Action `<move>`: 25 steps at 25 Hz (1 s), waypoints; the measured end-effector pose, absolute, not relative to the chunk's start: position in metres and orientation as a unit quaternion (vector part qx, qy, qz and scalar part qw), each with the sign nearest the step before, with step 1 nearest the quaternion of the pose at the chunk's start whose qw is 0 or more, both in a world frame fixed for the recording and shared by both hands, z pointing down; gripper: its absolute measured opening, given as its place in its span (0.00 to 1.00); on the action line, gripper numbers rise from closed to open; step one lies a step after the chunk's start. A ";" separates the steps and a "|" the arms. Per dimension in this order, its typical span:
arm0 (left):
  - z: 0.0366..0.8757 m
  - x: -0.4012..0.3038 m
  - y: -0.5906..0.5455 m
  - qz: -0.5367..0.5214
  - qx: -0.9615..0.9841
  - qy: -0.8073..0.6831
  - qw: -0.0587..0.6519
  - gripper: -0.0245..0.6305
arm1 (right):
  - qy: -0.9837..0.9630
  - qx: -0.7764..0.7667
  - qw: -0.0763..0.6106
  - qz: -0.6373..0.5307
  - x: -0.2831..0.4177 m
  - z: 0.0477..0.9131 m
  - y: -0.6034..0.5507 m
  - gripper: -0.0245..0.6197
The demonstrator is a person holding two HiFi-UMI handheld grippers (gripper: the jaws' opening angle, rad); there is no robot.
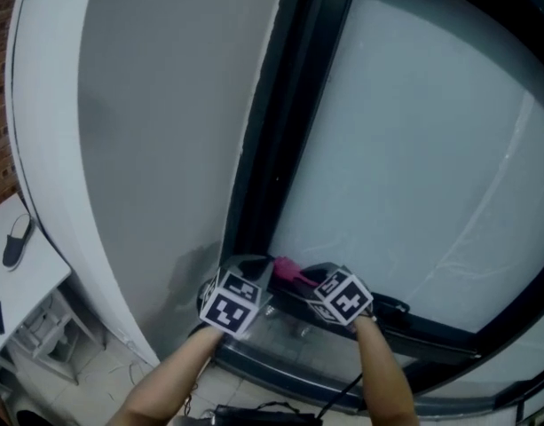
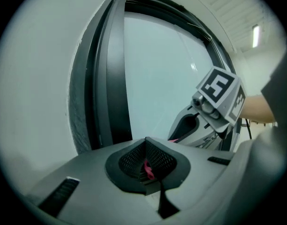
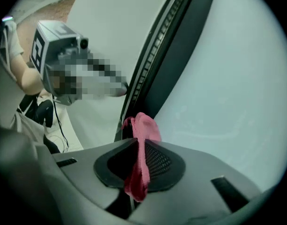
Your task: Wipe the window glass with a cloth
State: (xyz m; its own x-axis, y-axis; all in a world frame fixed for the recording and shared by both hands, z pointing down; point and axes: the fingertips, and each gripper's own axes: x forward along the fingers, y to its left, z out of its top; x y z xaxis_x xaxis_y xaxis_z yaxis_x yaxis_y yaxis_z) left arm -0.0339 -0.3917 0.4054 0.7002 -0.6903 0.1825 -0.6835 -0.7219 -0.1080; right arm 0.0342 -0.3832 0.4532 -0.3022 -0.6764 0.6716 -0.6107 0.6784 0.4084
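R tongs pinch the pink cloth just beside the window frame, near the glass. L tongs, also by the frame, are pressed together on a small pink bit.

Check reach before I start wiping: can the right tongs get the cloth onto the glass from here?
Probably yes: the right tongs grip the pink cloth, and the window glass lies just ahead with nothing between.

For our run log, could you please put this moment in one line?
right gripper: shut on pink cloth | left gripper: shut on pink cloth | window glass: contact unclear
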 end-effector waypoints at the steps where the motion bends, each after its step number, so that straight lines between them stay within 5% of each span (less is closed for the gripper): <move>1: 0.401 -0.030 -0.391 -0.097 -0.924 0.369 0.016 0.05 | -0.814 0.411 0.410 -0.026 0.040 0.445 -0.376 0.11; 8: 0.360 0.006 -0.378 -0.051 -0.934 0.351 0.051 0.05 | -0.837 0.497 0.228 -0.007 0.089 0.374 -0.326 0.11; 25: 0.272 0.121 -0.311 0.037 -0.968 0.232 0.091 0.05 | -0.721 0.687 -0.025 -0.088 0.227 0.265 -0.233 0.11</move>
State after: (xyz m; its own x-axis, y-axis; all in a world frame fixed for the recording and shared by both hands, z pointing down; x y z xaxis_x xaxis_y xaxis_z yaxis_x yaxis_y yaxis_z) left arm 0.1211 -0.3110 0.2716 0.8896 -0.4422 -0.1143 -0.4558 -0.8759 -0.1586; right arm 0.2267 -0.2333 0.2654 -0.0560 -0.9860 -0.1568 -0.9948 0.0418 0.0924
